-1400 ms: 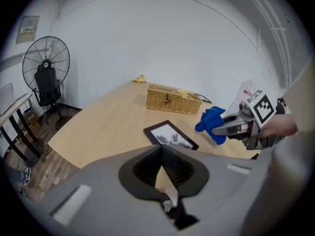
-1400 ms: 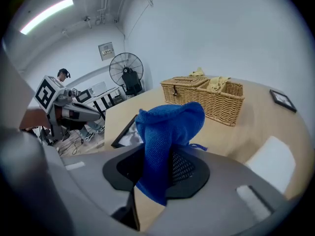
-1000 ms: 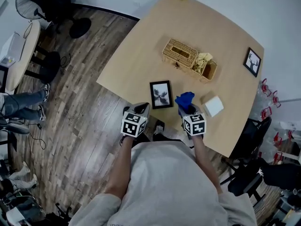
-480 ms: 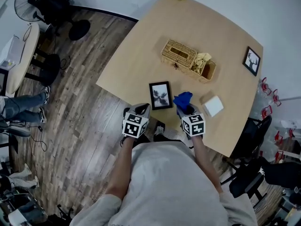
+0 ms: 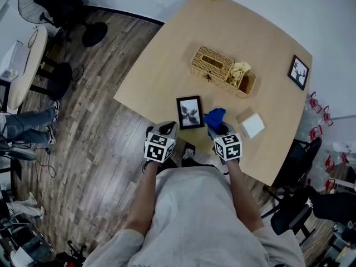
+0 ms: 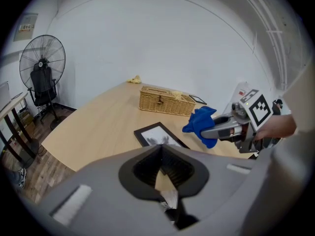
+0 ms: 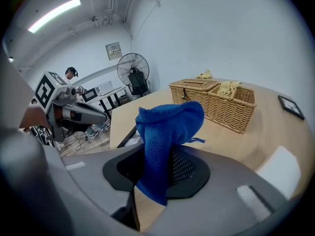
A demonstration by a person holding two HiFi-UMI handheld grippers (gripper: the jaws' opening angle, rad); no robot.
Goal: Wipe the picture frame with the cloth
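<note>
Cloth point(image 5: 214, 117) in right gripper point(image 5: 218, 128) hangs beside picture frame point(image 5: 190, 112).

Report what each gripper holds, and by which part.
Right gripper pinches the blue cloth by its lower part, the rest bunched beyond the jaws. Left gripper is shut, holding nothing.

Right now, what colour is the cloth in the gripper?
Bright blue. The cloth shows best in the right gripper view.

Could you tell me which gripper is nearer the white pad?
Right. The right gripper, holding the blue cloth, sits just left of the white pad; the left gripper is farther left, beyond the picture frame.
</note>
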